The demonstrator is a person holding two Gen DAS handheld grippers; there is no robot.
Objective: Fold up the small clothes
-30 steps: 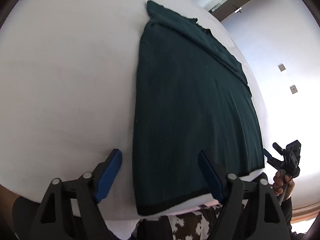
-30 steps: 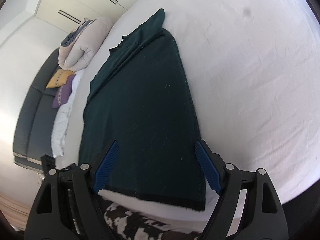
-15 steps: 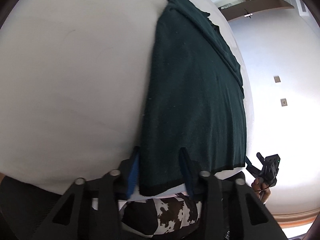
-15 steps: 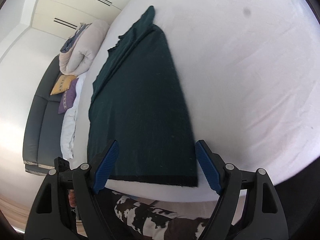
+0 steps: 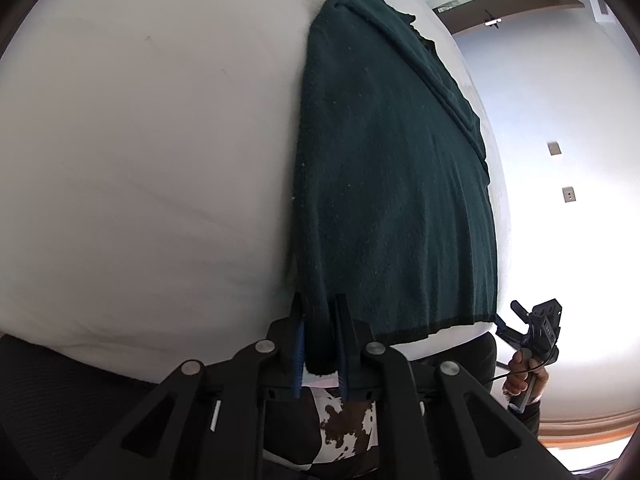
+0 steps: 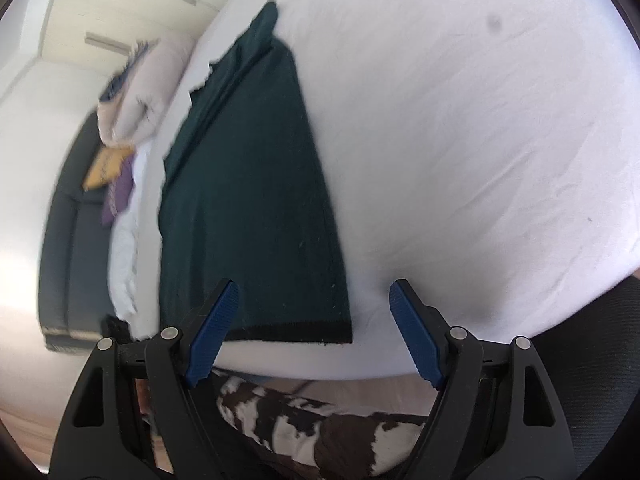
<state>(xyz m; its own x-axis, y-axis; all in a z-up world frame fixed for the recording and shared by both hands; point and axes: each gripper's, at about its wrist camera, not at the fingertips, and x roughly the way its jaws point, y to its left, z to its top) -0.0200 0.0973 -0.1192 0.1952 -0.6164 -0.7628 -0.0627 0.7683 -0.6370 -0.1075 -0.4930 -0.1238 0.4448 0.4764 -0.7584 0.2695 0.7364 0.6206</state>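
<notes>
Left gripper [image 5: 319, 342]: clenched on the near left corner of the dark green garment [image 5: 392, 184], blue pads pressed in from both sides, hem poking out between them at 6 o'clock of the left wrist view.

Right gripper [image 6: 314, 330]: released, blue pads spread wide, hovering at the near edge of the bed [image 6: 460, 128]; the garment's right hem corner sits just inside the span, nearer the left pad, and I can't tell whether either pad touches cloth.

Right gripper, as the left camera catches it [image 5: 538, 328]: out at 4 o'clock, beside the garment's far hem corner, gripped by the right hand [image 5: 524, 376] on its handle.

Garment: lying flat and long on the white bed, black-trimmed hem towards the near edge, body running away to 12 o'clock, collar and a folded sleeve bunched at the far end.

Bed: white sheet, lightly creased, a small dark spot at 1 o'clock in the right wrist view.

Cow-print fabric [image 6: 304, 420]: brown and white, below the bed edge at 6 o'clock, between the gripper arms in both views.

Rolled duvet [image 6: 140, 92]: pale, at 10 o'clock beyond the garment's left side.

Dark sofa [image 6: 68, 216]: at 9 o'clock, carrying a yellow cushion [image 6: 105, 166] and a purple cushion [image 6: 118, 196] touching one another.

Wardrobe doors [image 6: 132, 12]: cream, at 11 o'clock behind the duvet.
</notes>
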